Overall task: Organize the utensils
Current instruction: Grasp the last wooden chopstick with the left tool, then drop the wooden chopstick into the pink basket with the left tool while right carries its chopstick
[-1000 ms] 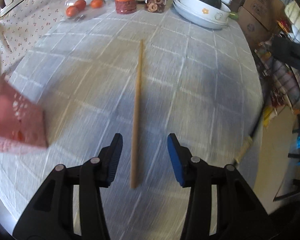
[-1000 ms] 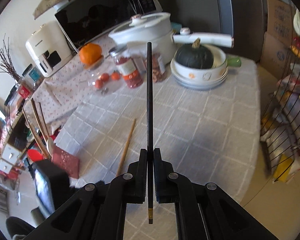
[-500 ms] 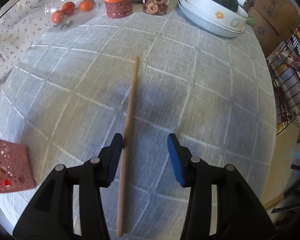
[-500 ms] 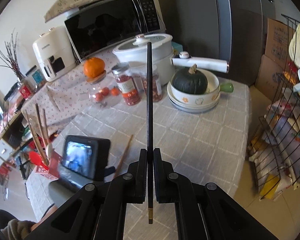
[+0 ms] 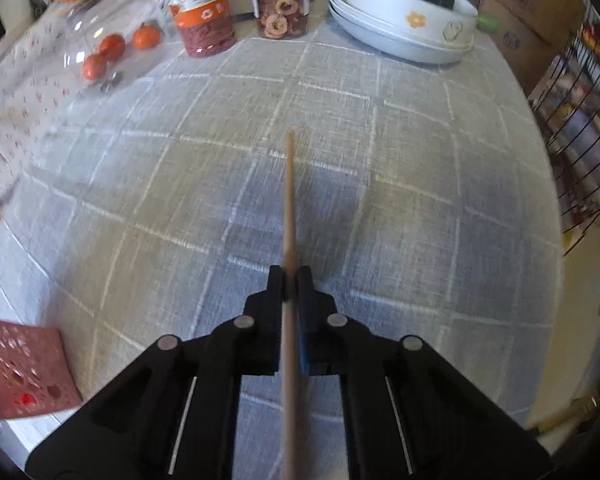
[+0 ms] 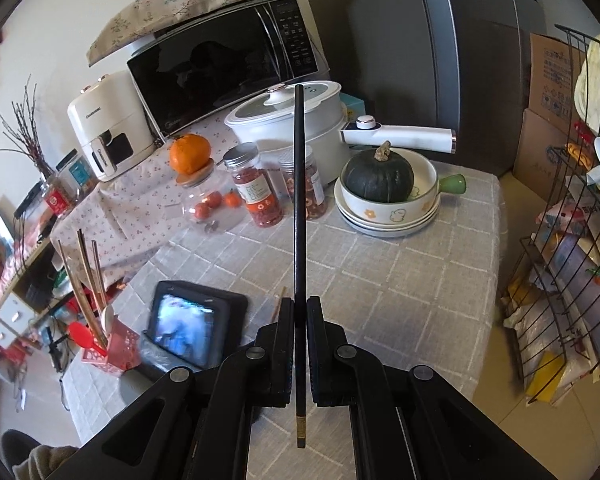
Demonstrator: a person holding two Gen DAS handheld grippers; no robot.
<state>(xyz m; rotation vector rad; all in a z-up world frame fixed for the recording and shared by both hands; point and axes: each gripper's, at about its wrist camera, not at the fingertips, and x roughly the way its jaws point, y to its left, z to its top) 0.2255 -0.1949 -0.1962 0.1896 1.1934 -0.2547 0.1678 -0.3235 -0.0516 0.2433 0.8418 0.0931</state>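
Observation:
My left gripper (image 5: 290, 276) is shut on a light wooden chopstick (image 5: 289, 208) that points forward over the grey checked tablecloth (image 5: 400, 168). My right gripper (image 6: 299, 304) is shut on a black chopstick (image 6: 299, 200) and holds it upright, high above the table. A red perforated utensil holder (image 6: 114, 346) with several chopsticks, a white spoon and a red utensil stands at the table's left edge; its corner shows in the left wrist view (image 5: 24, 372). The left gripper's camera screen (image 6: 190, 326) shows below in the right wrist view.
At the back stand a bowl with a dark green pumpkin (image 6: 380, 178), two snack jars (image 6: 256, 192), a glass jar with small tomatoes (image 6: 210, 204), a white pot (image 6: 292, 120) and a microwave (image 6: 224, 64). A wire rack (image 6: 572, 264) stands right of the table.
My left gripper has closed on the wooden chopstick, which now lies centred between its fingers. My right gripper has risen a little with the black chopstick.

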